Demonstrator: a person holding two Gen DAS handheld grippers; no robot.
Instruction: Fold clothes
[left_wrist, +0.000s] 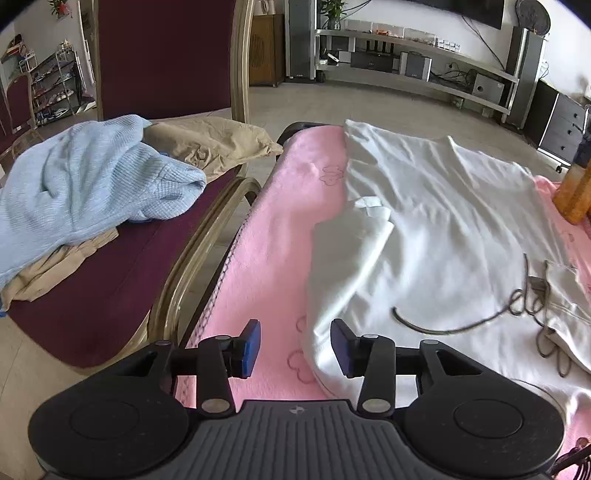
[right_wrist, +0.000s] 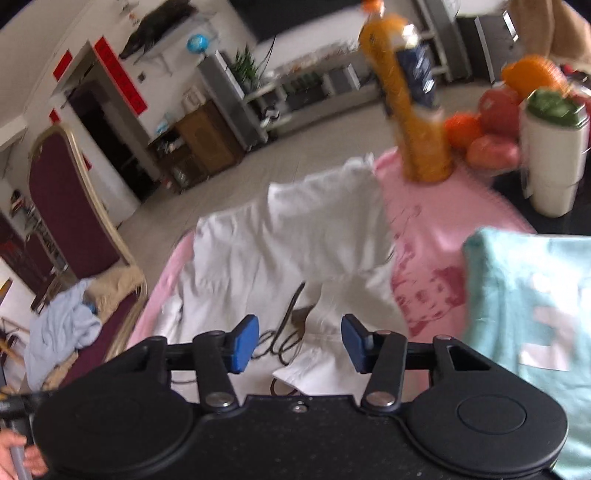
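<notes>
A pink blanket (left_wrist: 273, 236) is covering the surface, and a white garment (left_wrist: 443, 221) with dark script lettering (left_wrist: 524, 299) is lying spread across it, one flap folded over along its left side. Beside the surface, a maroon chair (left_wrist: 110, 291) with a gilt frame is carrying a pale blue knit sweater (left_wrist: 81, 184) lying on top of beige clothing (left_wrist: 218, 144). In the right wrist view, a folded teal garment (right_wrist: 528, 295) is resting on the blanket at the right, next to the white one; beyond it, an orange drink bottle (right_wrist: 413, 99), a white container with a green lid (right_wrist: 554, 155) and a heap of oranges and red fruit (right_wrist: 491, 122) are standing, all blurred. The left gripper (left_wrist: 295, 347) is hovering over the near left edge of the white garment, its blue-padded fingers standing partly open and holding nothing. The right gripper (right_wrist: 299, 341) is hovering above the lettering, its fingers likewise partly open and empty.
</notes>
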